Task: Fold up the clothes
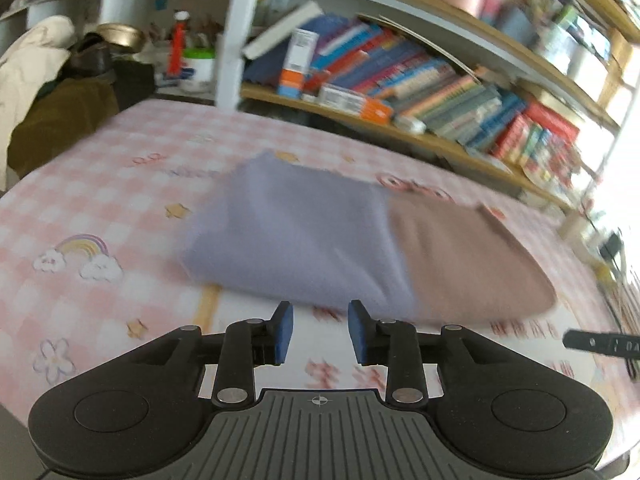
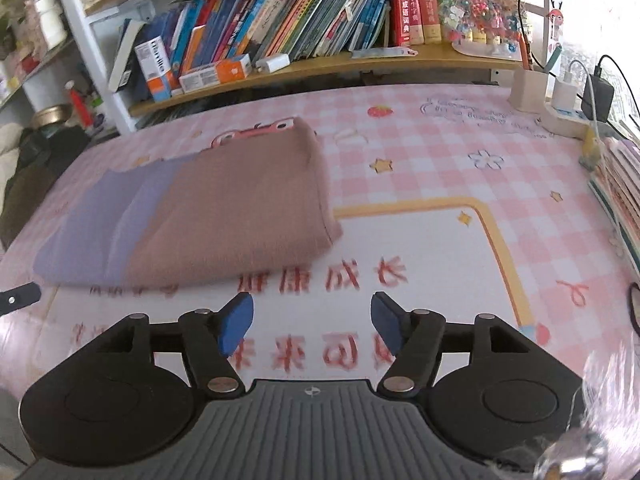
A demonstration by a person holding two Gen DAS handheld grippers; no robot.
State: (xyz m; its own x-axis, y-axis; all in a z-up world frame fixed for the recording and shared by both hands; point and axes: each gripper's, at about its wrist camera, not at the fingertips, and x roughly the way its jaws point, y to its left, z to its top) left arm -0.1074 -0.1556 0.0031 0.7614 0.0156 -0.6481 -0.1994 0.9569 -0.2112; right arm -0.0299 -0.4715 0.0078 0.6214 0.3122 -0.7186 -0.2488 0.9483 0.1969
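Both the left claw (image 1: 320,334) and right claw (image 2: 312,322) gape empty, just short of the folded garment (image 2: 224,216).

A home, most likely a child's study corner. The surface (image 2: 440,168) wears a pink checked mat printed with rainbows, stars, flowers and a strawberry. Behind it, from ten to one o'clock, wooden shelves (image 2: 360,66) sag with children's books (image 2: 280,20), thick red dictionaries (image 2: 416,12) and small boxes. At two o'clock a power strip (image 2: 564,118) carries chargers. At nine o'clock in the left view, clothes (image 1: 48,100) lie heaped beside jars and a bowl.
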